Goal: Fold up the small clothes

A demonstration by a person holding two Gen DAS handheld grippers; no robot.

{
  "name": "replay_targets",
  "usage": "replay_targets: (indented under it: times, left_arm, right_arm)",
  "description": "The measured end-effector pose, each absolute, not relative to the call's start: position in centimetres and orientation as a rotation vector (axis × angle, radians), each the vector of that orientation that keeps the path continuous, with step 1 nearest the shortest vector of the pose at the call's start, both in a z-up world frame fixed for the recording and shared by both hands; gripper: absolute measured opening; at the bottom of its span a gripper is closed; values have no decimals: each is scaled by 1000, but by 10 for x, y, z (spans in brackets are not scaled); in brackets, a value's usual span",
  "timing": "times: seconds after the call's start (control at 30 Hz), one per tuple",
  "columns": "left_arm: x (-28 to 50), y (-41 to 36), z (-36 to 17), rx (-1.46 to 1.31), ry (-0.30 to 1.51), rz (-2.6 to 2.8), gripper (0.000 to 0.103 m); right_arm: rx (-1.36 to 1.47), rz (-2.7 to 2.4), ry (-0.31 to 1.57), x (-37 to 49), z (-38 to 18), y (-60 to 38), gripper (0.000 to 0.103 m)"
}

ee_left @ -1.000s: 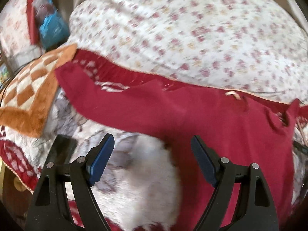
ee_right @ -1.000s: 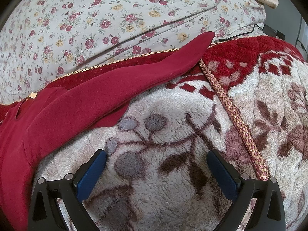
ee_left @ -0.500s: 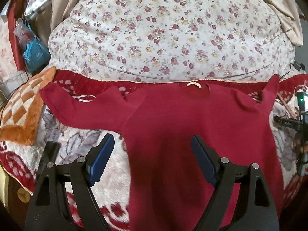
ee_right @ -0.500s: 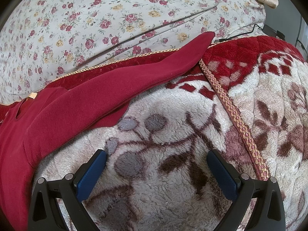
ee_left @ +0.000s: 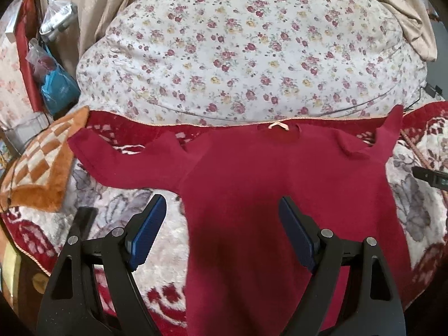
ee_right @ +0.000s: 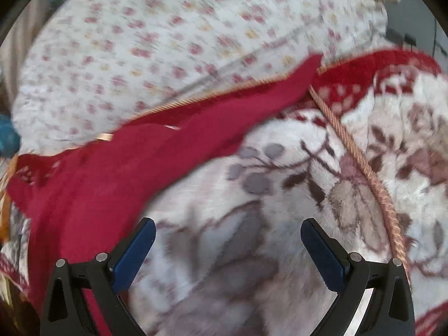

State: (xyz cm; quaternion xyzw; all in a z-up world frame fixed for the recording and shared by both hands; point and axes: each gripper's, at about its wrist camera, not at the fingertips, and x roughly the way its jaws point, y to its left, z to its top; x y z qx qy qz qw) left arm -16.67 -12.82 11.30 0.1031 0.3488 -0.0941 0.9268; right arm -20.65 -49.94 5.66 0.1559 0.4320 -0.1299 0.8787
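red top spread flat, both grippers empty

the red top (ee_left: 268,184) lies flat on the plush blanket (ee_left: 156,252), sleeves out, its hem cut off below; the left gripper (ee_left: 221,232) is spread wide above it, holding nothing; the right gripper (ee_right: 228,247) gapes over bare blanket, its view motion-blurred; the floral quilt (ee_left: 252,50) lies behind.

1. A plush blanket (ee_left: 414,212) in red and cream, patterned with grey-brown leaves, covers the bed.
2. Behind it swells a white floral quilt (ee_left: 238,56) (small red and yellow roses).
3. Beige curtains (ee_left: 92,2) hang at the back.
4. At left lie an orange checkered cushion (ee_left: 42,168) and hanging plastic bags (ee_left: 56,84).
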Motion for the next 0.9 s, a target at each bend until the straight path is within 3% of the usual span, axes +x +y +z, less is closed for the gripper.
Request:
replay_targets:
  times: [0.23, 0.9]
  left_arm:
    - [-171, -124, 116, 161, 720, -222, 82]
    - [-174, -105, 118, 79, 716, -222, 82]
  right_arm:
    - [273, -157, 786, -225, 109, -436, 103]
    - [187, -142, 842, -211, 111, -369, 103]
